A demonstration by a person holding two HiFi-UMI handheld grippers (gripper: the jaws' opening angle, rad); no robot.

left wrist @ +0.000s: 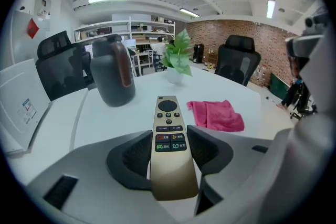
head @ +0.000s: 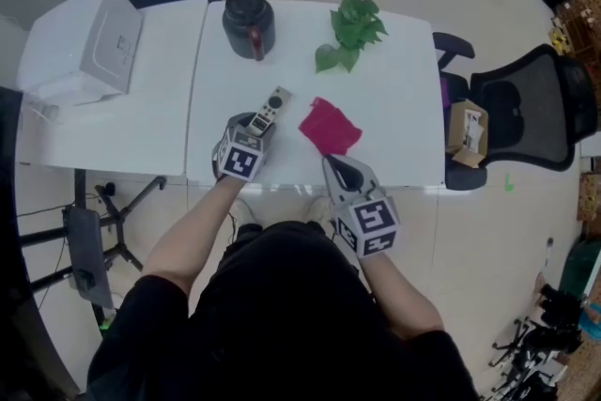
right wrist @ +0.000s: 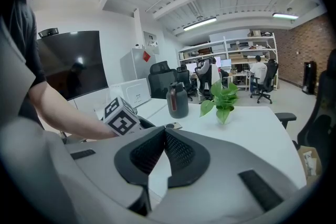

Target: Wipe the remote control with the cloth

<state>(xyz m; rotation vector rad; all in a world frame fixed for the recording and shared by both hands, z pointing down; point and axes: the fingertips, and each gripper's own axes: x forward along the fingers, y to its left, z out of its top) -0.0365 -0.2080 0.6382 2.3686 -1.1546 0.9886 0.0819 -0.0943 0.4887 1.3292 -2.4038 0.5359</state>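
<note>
The left gripper (head: 254,131) is clamped on the remote control (left wrist: 168,136). The gold remote sticks out in front of this gripper, with its buttons facing up. The right gripper (head: 336,166) has its jaws pressed together with nothing between them. The pink cloth (head: 330,127) lies on the white tabletop (head: 399,113), just in front of the right gripper and to the right of the left gripper.

the left claw (head: 257,130) hides the remote control's (head: 276,102) near end from above.
</note>
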